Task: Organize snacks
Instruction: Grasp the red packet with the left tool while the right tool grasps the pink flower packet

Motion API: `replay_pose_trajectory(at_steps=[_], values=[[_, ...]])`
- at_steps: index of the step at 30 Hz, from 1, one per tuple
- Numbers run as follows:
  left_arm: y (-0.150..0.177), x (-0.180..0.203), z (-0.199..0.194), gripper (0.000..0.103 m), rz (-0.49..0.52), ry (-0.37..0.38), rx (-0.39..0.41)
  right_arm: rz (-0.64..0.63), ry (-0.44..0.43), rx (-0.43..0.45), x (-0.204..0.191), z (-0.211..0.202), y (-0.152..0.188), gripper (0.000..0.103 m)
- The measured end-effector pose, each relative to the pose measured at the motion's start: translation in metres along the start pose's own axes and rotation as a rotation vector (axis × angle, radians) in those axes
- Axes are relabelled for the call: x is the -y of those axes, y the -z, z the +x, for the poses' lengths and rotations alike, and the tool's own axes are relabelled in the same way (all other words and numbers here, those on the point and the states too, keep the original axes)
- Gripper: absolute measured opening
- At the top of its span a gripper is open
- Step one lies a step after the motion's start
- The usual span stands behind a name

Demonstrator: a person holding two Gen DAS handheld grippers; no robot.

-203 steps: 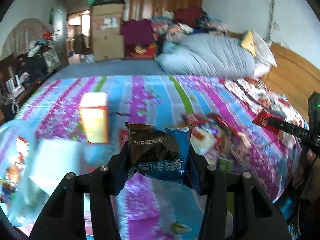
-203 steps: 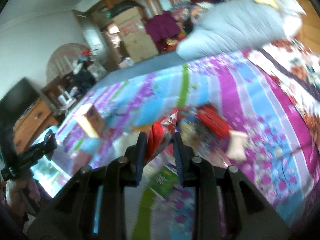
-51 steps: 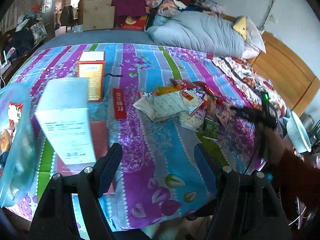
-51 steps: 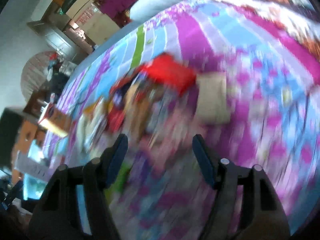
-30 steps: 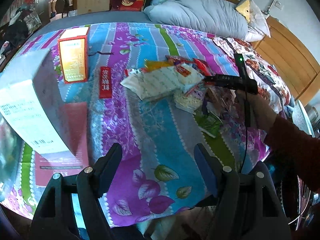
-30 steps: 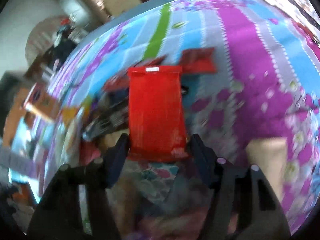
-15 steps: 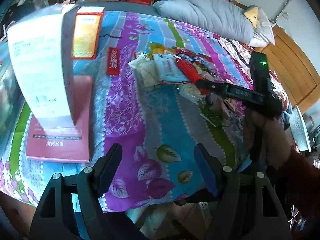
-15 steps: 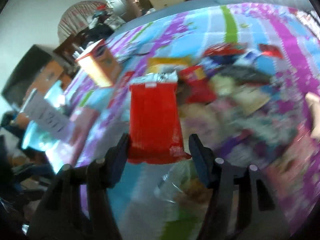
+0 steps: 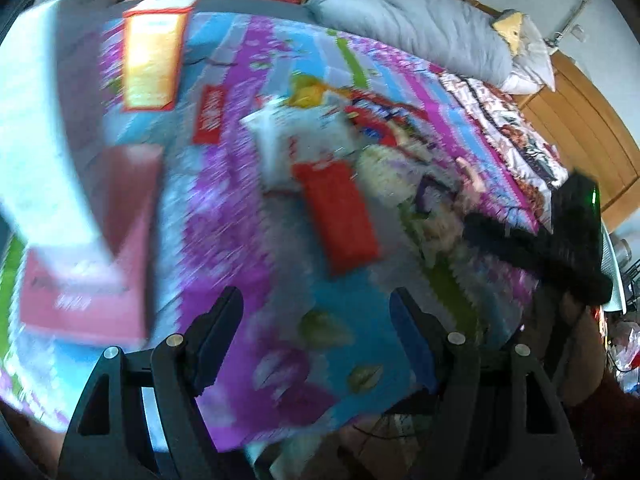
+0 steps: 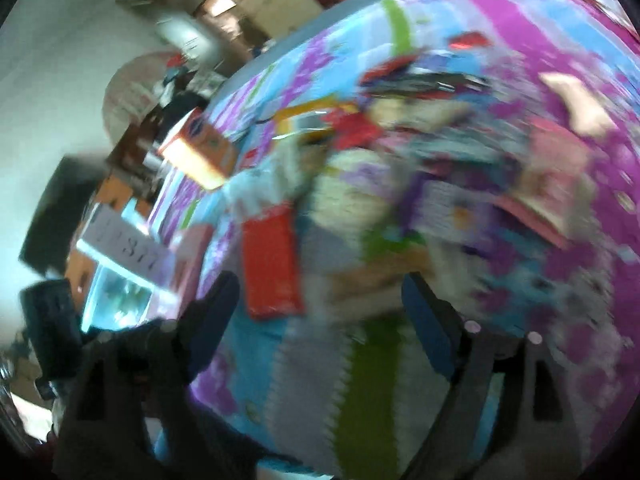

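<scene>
Here both grippers hang above the near edge of the bed, which is covered by a purple, blue and green floral sheet. The left gripper has its jaws wide apart with nothing between them, and the right gripper is likewise spread and empty. In the left wrist view the right gripper appears as a dark bar at the right side, above the bed's right edge.

Just beyond the fingers lies a red snack packet, flat on the sheet, apart from both grippers; the right wrist view shows it too, a little left of centre. Behind it sits a heap of mixed snack packets, white, yellow and red, though motion blur makes the single items hard to tell apart. To the left lie a pink flat box and, partly over it, a tall white box. Farther back stands an orange box, with a small red packet beside it. At the far end rests a grey quilt, against a wooden headboard.
</scene>
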State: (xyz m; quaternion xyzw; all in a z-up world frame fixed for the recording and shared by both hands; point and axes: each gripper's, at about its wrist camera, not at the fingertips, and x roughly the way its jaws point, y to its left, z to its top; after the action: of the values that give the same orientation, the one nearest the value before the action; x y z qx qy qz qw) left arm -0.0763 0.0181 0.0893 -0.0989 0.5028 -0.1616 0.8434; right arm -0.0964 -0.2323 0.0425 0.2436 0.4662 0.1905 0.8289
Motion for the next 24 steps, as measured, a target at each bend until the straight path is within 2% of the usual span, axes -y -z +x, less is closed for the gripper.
replay_pose_trajectory(at_steps=[2, 5, 8, 11, 13, 16, 17, 18, 19, 24], values=[[-0.015, 0.014, 0.015, 0.081, 0.010, 0.021, 0.024, 0.018, 0.009, -0.003, 0.012, -0.004, 0.004, 0.085], [-0.033, 0.026, 0.045, 0.086, 0.001, 0.010, 0.043, 0.033, 0.019, -0.001, 0.022, -0.010, 0.008, 0.085], [-0.042, 0.032, 0.076, 0.086, -0.003, -0.048, 0.010, 0.023, 0.028, 0.000, 0.024, -0.012, 0.013, 0.085], [-0.042, 0.036, 0.107, 0.086, 0.027, -0.168, -0.024, 0.001, 0.037, -0.006, 0.026, -0.012, 0.018, 0.085], [-0.041, 0.035, 0.123, 0.086, 0.034, -0.217, -0.043, -0.007, 0.036, -0.010, 0.028, -0.013, 0.021, 0.085], [-0.040, 0.038, 0.128, 0.086, 0.072, -0.254, -0.016, -0.007, 0.032, -0.016, 0.029, -0.012, 0.023, 0.085], [-0.040, 0.038, 0.128, 0.084, 0.081, -0.256, -0.009, -0.008, 0.032, -0.016, 0.030, -0.012, 0.023, 0.085], [-0.040, 0.038, 0.127, 0.070, 0.089, -0.259, -0.002, -0.009, 0.032, -0.015, 0.030, -0.011, 0.023, 0.085], [-0.040, 0.038, 0.127, 0.064, 0.101, -0.259, 0.001, -0.009, 0.034, -0.012, 0.030, -0.012, 0.022, 0.085], [-0.034, 0.040, 0.109, 0.059, 0.162, -0.230, 0.015, 0.006, 0.085, 0.078, 0.036, -0.030, 0.014, 0.085]])
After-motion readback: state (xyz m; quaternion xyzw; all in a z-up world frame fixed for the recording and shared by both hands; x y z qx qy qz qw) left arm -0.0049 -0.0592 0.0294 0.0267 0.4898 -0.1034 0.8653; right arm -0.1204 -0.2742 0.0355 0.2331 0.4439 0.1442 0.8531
